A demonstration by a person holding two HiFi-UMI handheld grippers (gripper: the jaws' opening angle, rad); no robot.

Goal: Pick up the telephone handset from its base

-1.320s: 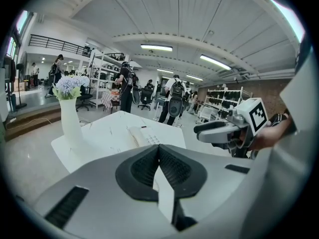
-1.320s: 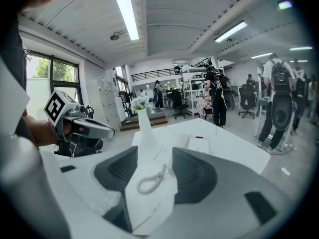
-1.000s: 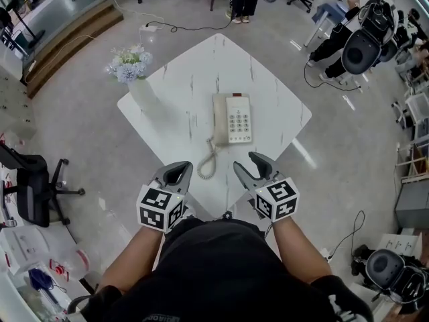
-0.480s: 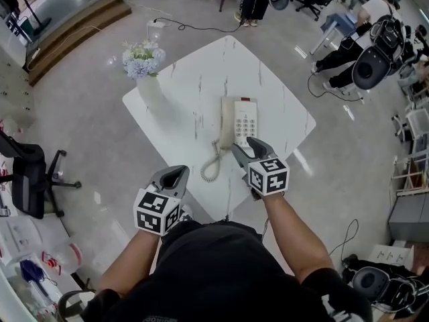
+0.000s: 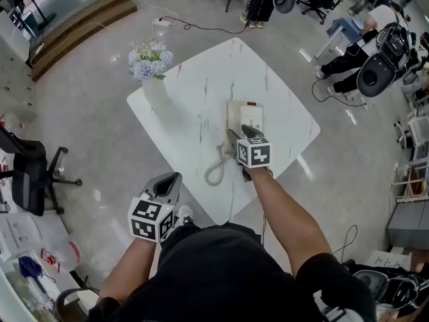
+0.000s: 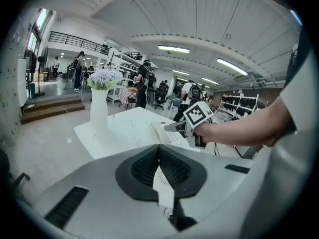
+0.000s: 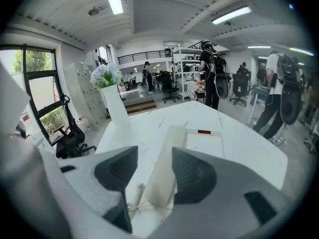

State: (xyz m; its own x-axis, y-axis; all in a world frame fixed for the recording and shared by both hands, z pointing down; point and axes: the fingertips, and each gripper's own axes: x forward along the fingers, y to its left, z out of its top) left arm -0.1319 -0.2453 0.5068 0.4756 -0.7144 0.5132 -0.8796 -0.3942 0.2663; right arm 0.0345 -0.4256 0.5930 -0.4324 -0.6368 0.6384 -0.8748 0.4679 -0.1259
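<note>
1. Head view: A white surface (image 5: 201, 92) stands on a grey floor. The phone base (image 5: 253, 116) sits on it, a bit right of the middle. The handset (image 5: 232, 117) lies on the left side of the base. A curly cord (image 5: 214, 171) runs from the handset's near end toward the near edge of the surface. A vase of flowers (image 5: 151, 69) stands at the far left corner. The right tongs (image 5: 240, 134) are over the near end of the handset. The left tongs (image 5: 169, 182) are held low and near the person, off the near left edge of the surface.

2. Left gripper view: The left tongs are clenched. Their dark tips meet and nothing is held between them. Past them are the vase on the left and the right tongs at the phone on the right.

3. Right gripper view: The right tongs are released, with the two dark pads apart. The handset goes between them, one pad on each side. There is a gap at the left pad, so the handset is not squeezed. It lies on its base. The cord curls at its near end. The vase stands far off to the left.
</note>
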